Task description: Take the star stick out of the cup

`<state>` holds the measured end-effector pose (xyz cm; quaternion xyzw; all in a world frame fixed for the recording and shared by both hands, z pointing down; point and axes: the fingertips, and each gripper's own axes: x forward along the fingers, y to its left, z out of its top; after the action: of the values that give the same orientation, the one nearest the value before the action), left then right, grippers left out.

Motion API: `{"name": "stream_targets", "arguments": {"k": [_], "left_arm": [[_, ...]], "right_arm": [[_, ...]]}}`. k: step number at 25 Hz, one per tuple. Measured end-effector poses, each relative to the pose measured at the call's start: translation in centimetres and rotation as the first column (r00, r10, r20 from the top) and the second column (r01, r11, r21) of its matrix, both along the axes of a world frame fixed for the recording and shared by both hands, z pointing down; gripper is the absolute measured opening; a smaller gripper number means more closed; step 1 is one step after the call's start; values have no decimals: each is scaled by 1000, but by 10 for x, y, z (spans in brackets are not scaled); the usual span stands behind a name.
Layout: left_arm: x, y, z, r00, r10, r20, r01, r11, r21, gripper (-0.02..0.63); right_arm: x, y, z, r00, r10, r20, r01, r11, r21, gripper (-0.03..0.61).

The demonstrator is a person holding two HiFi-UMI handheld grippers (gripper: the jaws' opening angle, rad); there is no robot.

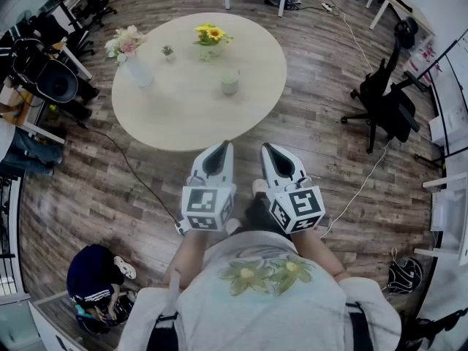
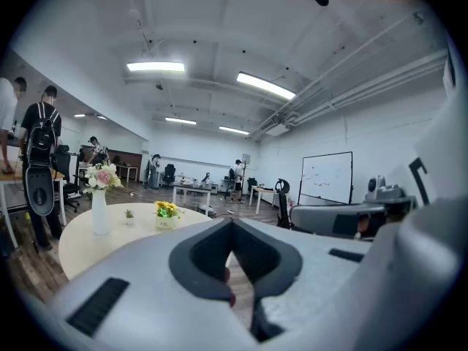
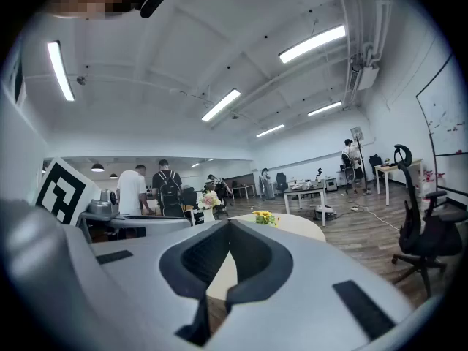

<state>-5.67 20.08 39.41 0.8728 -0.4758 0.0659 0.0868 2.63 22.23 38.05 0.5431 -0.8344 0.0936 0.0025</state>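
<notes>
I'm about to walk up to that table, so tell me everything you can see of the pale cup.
The cup is small, pale greenish-grey and cylindrical, standing upright on the round light-wood table, toward its right side, nearer the person than the yellow flowers. It stands apart from everything else; only the tabletop touches it. Its contents are too small to make out.

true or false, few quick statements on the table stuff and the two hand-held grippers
The round pale wooden table bears a white vase of pink flowers. True.
The left hand-held gripper grips the pale green cup. False: shut on nothing, short of the table.
The pot of yellow sunflowers stands off the table. False: it stands on it.
A black office chair stands to one side of the table. True.
The right hand-held gripper is wide open. False: jaws together, empty.
</notes>
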Motion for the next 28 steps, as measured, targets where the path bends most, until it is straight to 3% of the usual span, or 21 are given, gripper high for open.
{"name": "stream_targets", "arguments": {"k": [23, 28], "left_arm": [[6, -136, 2, 995, -98, -1, 98, 995, -27, 2], [18, -165, 6, 998, -66, -14, 65, 998, -24, 35]], "right_arm": [[14, -143, 13, 992, -129, 9, 130, 990, -58, 16], [17, -171, 19, 986, -168, 7, 168, 983, -75, 15]]}}
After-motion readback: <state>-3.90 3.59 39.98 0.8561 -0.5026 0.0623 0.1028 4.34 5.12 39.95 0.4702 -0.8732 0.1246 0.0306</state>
